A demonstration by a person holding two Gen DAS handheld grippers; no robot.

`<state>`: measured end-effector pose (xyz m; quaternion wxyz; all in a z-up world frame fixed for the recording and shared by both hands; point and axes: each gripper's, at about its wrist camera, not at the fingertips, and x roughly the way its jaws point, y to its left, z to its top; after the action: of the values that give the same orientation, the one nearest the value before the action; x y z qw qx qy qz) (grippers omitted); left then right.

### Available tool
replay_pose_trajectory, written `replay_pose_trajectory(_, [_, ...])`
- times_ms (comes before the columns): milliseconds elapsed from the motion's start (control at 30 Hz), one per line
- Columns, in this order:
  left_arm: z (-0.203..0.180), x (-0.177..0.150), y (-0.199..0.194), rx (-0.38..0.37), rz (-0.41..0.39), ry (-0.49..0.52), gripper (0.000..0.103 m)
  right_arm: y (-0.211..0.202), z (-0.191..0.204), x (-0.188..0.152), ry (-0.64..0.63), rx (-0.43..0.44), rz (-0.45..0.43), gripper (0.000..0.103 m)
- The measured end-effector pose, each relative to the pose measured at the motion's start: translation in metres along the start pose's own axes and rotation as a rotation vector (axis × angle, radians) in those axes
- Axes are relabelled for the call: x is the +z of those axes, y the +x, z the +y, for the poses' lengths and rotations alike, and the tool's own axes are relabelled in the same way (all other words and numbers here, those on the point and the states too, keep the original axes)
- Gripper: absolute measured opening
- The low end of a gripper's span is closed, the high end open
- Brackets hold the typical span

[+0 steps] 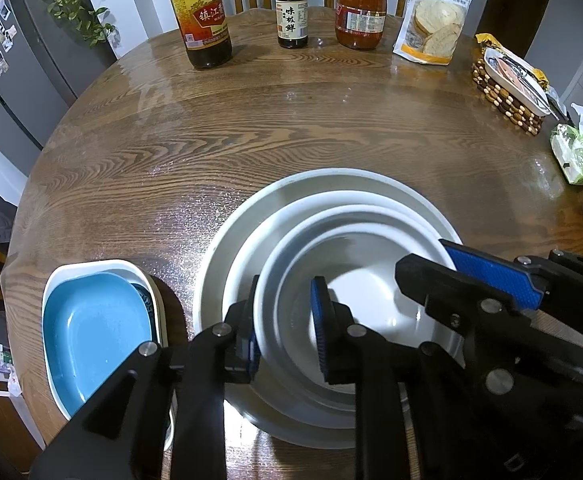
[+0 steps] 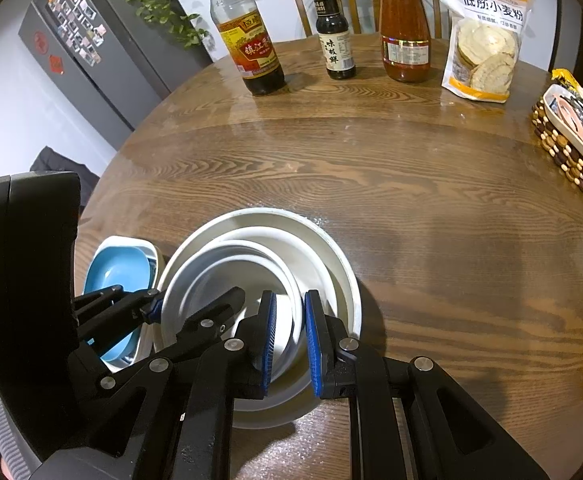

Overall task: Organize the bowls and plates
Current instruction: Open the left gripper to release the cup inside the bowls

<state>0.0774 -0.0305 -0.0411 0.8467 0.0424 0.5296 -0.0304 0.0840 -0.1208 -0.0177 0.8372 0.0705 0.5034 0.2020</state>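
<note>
Straddling the white bowl's [image 1: 351, 280] rim on opposite sides, our left tongs [image 1: 285, 322] and right tongs [image 2: 290, 344] stand parted above the nested stack near the surface's [image 1: 251, 140] front edge

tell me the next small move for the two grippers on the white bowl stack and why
Probably lift both together, straight up. The left gripper and right gripper each straddle opposite rims of the inner white bowl, nested in the large white bowl. Whether they pinch firmly is unclear, so close first.
</note>
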Motion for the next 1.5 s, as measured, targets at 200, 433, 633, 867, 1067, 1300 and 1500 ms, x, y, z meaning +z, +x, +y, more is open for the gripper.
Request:
replay_pose_trajectory(200, [-0.0003, 0.0000, -0.0001, 0.001, 0.000, 0.001, 0.021, -0.0008, -0.0008, 0.0002, 0.000, 0.002, 0.002, 0.016])
replay_pose_trajectory(433, [0.0000, -0.0003, -0.0001, 0.002, -0.001, 0.002, 0.021, -0.0007, -0.0007, -0.0002, 0.000, 0.002, 0.001, 0.016])
replay_pose_trajectory(633, [0.0000, -0.0002, 0.0000, 0.003, 0.000, 0.004, 0.021, -0.0007, -0.0008, -0.0003, 0.000, 0.002, 0.001, 0.016])
replay_pose_trajectory(867, [0.0005, -0.0006, 0.0001, 0.004, 0.000, 0.004, 0.021, -0.0006, -0.0011, -0.0001, -0.001, 0.002, 0.001, 0.016])
replay_pose_trajectory(1067, [-0.0004, -0.0003, 0.0000, 0.004, 0.000, 0.004, 0.021, -0.0004, -0.0020, -0.0011, -0.002, -0.002, 0.000, 0.016])
replay_pose_trajectory(1300, [-0.0001, -0.0006, 0.0000, 0.005, 0.000, 0.005, 0.021, -0.0007, -0.0030, -0.0029, -0.004, -0.011, -0.001, 0.016])
replay_pose_trajectory(1500, [0.0015, -0.0015, 0.0005, 0.010, 0.001, 0.007, 0.022, -0.0022, -0.0024, -0.0028, -0.008, -0.021, 0.000, 0.016])
